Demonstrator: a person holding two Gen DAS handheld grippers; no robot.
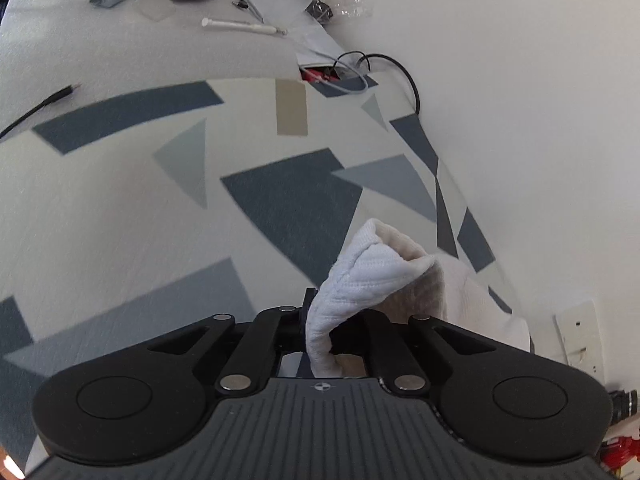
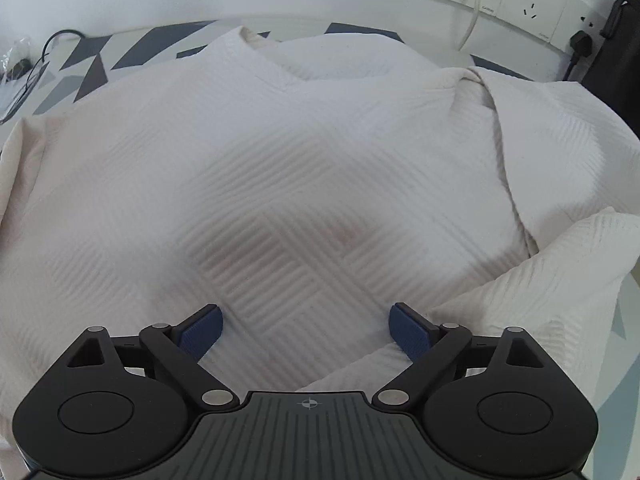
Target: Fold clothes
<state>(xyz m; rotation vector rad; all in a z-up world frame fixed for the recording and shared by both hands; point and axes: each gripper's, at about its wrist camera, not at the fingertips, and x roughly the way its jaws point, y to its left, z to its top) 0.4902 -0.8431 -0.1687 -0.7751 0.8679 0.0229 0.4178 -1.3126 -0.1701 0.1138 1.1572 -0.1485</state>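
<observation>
We have the left gripper (image 1: 320,320) clenched on a bunched edge of the white, ribbed-knit garment (image 2: 304,168), which lies spread over the grey-and-white geometric-patterned cloth (image 1: 160,208) covering the table near the wall. Our right gripper (image 2: 305,330) hangs released just above the garment's middle, blue pads (image 2: 202,332) wide apart, nothing between them. The pinch on the left looks thin; a pull could slip the fabric free. With the right not pinning the body, the whole garment may drag instead of folding, toward the black cable (image 1: 400,76) at the far edge.

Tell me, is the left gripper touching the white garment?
Touching. The left wrist view shows the left gripper shut on a fold of the white garment.
</observation>
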